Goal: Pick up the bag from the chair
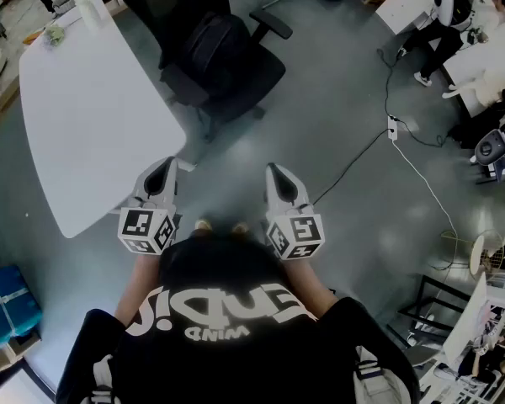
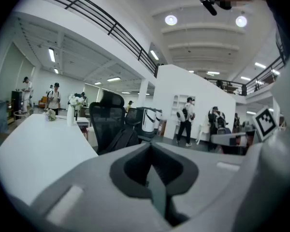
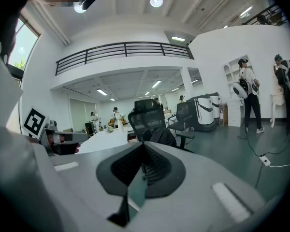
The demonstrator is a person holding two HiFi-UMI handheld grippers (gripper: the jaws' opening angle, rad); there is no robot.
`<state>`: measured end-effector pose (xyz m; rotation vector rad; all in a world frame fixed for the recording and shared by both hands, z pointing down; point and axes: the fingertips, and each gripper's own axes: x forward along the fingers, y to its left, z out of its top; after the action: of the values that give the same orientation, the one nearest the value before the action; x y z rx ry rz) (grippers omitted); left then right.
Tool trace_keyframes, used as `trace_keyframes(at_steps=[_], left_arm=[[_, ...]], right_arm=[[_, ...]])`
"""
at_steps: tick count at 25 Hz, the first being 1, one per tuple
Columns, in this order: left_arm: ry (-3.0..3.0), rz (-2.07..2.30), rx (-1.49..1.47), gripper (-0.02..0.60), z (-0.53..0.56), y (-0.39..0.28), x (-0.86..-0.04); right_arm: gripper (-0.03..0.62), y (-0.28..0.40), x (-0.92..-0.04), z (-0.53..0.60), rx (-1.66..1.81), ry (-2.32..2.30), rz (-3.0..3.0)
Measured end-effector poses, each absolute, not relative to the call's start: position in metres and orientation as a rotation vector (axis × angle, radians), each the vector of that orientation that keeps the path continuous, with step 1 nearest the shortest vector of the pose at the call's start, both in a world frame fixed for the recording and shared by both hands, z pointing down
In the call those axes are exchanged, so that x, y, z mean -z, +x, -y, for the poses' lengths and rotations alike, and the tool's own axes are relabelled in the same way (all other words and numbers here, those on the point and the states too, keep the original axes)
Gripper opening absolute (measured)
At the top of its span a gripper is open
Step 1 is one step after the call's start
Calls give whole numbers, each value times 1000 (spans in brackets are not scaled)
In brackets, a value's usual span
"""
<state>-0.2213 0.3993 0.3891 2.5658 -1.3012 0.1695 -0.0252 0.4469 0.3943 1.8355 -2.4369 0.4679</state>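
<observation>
One bag [image 1: 223,45] lies on the single chair [image 1: 268,78] off the desk's [image 1: 84,116] right edge, while the left tool [image 1: 161,170] and right tool [image 1: 279,176] are both closed and empty.

Grey floor [image 1: 337,124] ahead of me has the black office chair [image 1: 257,78] standing on it, plus a power strip [image 1: 392,127] and its white cable [image 1: 429,188]. White table [image 1: 93,124] sits just beside the chair, with flowers [image 1: 55,34] at the far end.

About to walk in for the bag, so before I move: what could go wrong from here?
The left hand-held gripper and right hand-held gripper are both shut; open them before the bag. The table edge sits close beside the chair, so the left one might clip it. A cable crosses the floor on the right: possible trip.
</observation>
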Motion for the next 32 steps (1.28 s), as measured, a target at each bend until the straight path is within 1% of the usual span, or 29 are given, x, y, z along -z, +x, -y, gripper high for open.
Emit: trace_keyframes(at_steps=[13, 21, 26, 32], left_arm=[[2631, 1207, -200, 3, -385, -243, -398], [2631, 1186, -194, 3, -369, -247, -406], [2633, 1181, -185, 3, -341, -237, -411], [2647, 1203, -174, 3, -281, -215, -407]], right_arm=[[0, -50, -402, -446, -520, 1926, 2396], [0, -49, -410, -441, -527, 1972, 2342], [0, -45, -418, -412, -538, 1962, 2348], [0, -25, -424, -349, -527, 1938, 2378]])
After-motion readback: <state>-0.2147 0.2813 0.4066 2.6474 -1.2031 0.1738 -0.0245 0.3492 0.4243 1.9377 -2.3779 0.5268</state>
